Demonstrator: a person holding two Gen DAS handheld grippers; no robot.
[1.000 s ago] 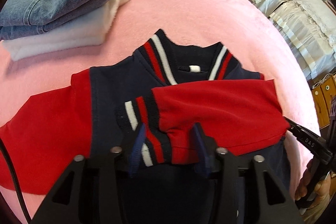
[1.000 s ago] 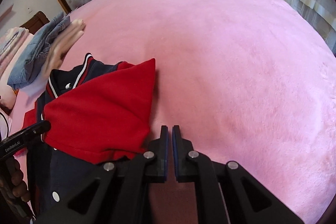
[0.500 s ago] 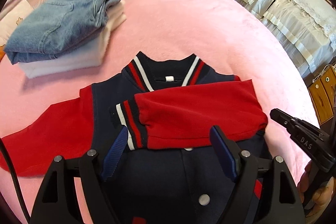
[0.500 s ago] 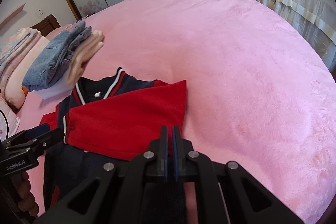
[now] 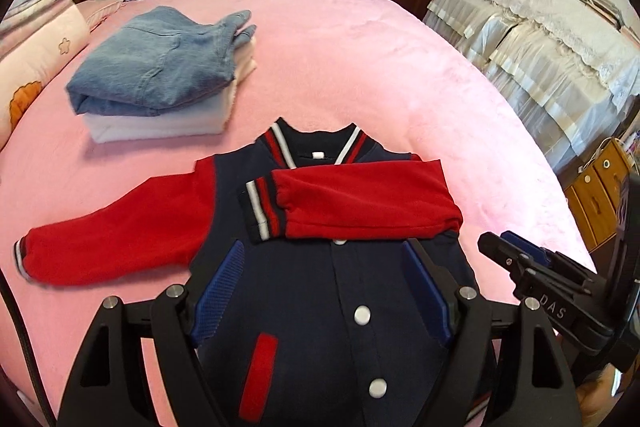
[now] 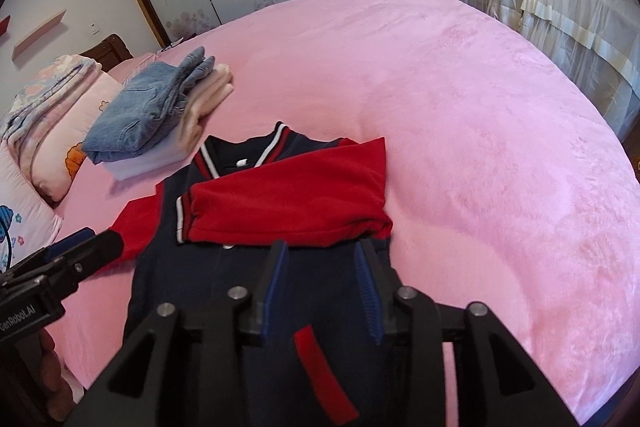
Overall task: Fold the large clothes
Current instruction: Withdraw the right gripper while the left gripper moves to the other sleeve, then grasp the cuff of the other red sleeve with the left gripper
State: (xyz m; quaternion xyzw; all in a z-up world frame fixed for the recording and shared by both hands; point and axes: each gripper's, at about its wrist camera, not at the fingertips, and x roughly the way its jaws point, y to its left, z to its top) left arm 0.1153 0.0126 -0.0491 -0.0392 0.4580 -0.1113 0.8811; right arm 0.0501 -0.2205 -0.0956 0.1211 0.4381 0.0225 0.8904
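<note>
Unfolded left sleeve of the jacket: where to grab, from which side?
Grip the striped cuff of the left sleeve, probably coming from above with the left gripper, now open. The sleeve lies flat and straight out from the jacket; the cuff is its free end, clear of everything on the blanket.

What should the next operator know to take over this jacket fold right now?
Left gripper: open, empty, above the jacket front.
Right gripper: jaws have just been opening, nothing between them, over the jacket's right side.
Jacket lies front up, buttoned, on the pink bed. One red sleeve is folded across the chest; the other sleeve lies stretched out flat on the bed.
Left to do: fold that sleeve in, then fold the body. A finished stack, jeans on top, sits beyond the collar.
</note>
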